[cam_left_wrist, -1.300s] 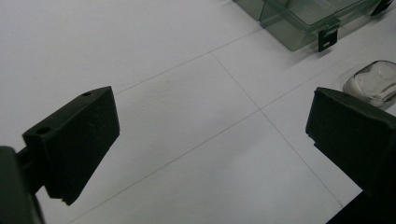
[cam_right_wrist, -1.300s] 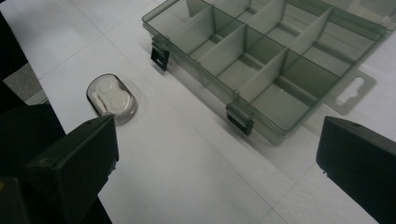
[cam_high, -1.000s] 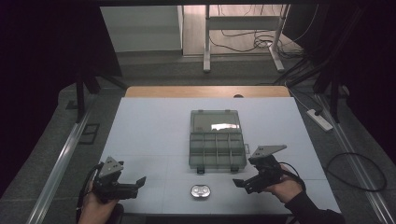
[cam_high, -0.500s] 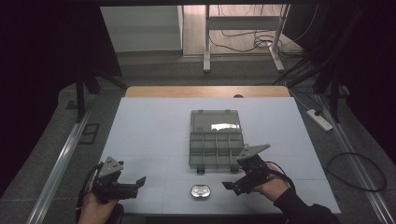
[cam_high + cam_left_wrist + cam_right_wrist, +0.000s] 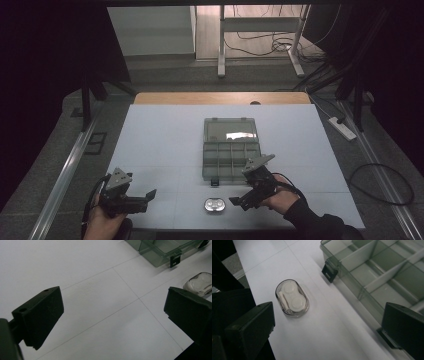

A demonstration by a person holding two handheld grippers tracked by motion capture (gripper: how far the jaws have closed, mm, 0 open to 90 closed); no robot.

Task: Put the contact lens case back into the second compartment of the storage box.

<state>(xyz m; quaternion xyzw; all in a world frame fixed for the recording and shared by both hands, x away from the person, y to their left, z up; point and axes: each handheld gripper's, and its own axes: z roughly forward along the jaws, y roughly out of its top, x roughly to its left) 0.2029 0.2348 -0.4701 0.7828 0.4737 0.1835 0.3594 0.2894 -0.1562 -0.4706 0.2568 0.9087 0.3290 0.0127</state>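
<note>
A small clear oval case point(image 5: 214, 205) with a white insert point(image 5: 292, 300) lies near the table's front edge. Behind it stands an open grey-green compartment box point(image 5: 231, 151), its lid laid back and its dividers visible point(image 5: 382, 272). My right gripper point(image 5: 240, 201) hovers just right of the oval case, jaws wide apart, nothing between them. My left gripper point(image 5: 148, 196) rests at the front left, open and empty, well left of the case point(image 5: 200, 283). The box's front corner and latch point(image 5: 175, 260) appear in the left gripper view.
The white table top point(image 5: 165, 135) carries faint grid lines. A wooden strip point(image 5: 220, 97) runs along its far edge. Beyond are desk legs and cables on the floor, with a power strip point(image 5: 342, 127) at the right.
My right gripper has moved left and slightly toward the front, from beside the box's front right corner to close by the oval case. The left gripper has stayed put.
</note>
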